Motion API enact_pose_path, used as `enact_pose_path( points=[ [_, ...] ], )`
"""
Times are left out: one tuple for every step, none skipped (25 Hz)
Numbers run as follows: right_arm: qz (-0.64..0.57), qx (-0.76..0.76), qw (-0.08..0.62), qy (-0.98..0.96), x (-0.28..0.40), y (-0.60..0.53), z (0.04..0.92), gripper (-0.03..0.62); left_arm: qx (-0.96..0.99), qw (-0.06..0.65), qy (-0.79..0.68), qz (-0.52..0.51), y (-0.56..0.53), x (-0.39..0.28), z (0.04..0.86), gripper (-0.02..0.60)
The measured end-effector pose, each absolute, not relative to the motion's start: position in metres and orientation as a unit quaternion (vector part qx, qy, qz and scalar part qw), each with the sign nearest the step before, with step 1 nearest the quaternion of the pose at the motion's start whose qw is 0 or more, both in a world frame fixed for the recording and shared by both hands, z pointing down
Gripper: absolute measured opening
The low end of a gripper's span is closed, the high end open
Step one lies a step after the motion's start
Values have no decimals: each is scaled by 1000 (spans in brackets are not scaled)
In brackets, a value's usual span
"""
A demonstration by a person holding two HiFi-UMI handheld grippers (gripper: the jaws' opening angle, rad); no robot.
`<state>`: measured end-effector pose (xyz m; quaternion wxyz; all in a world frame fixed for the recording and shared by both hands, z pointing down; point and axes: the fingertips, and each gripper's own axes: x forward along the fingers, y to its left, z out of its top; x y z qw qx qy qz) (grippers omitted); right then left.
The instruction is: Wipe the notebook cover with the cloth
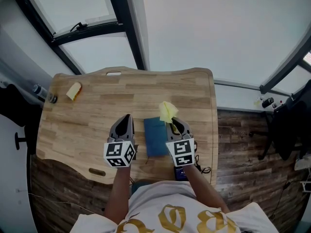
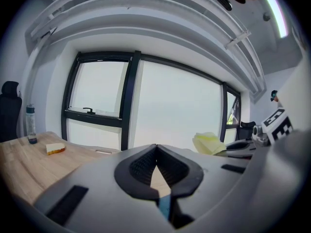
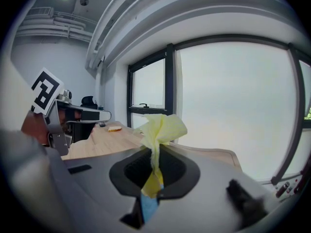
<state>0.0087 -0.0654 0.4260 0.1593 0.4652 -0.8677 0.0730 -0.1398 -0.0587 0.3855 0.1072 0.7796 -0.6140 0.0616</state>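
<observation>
A blue notebook point(image 1: 156, 136) lies flat on the wooden table point(image 1: 97, 110), between my two grippers. My right gripper point(image 1: 174, 124) is shut on a crumpled yellow cloth point(image 1: 167, 111), which sticks up from the jaws above the notebook's right far corner. In the right gripper view the cloth point(image 3: 162, 130) is pinched between the black pads, with a strip of blue notebook point(image 3: 148, 207) below. My left gripper point(image 1: 127, 121) hovers just left of the notebook, shut with nothing in it; its pads point(image 2: 141, 166) meet at the tip. The cloth point(image 2: 210, 142) also shows at the right of the left gripper view.
A small yellow sponge point(image 1: 74, 91) lies at the table's far left; a bottle point(image 1: 43, 93) stands off its left edge. Large windows rise behind the table. A black chair point(image 1: 286, 125) stands at the right on the wooden floor.
</observation>
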Motion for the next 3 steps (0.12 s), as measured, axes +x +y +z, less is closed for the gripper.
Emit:
enact_pose_path(
  points=[
    [69, 466, 161, -867, 9, -66, 426, 37, 779, 105, -614, 62, -58, -140, 385, 14],
    [65, 468, 162, -866, 9, -66, 425, 37, 779, 103, -615, 64, -58, -141, 385, 14],
    [61, 469, 164, -866, 9, -66, 425, 37, 779, 100, -615, 65, -58, -141, 384, 14]
  ],
)
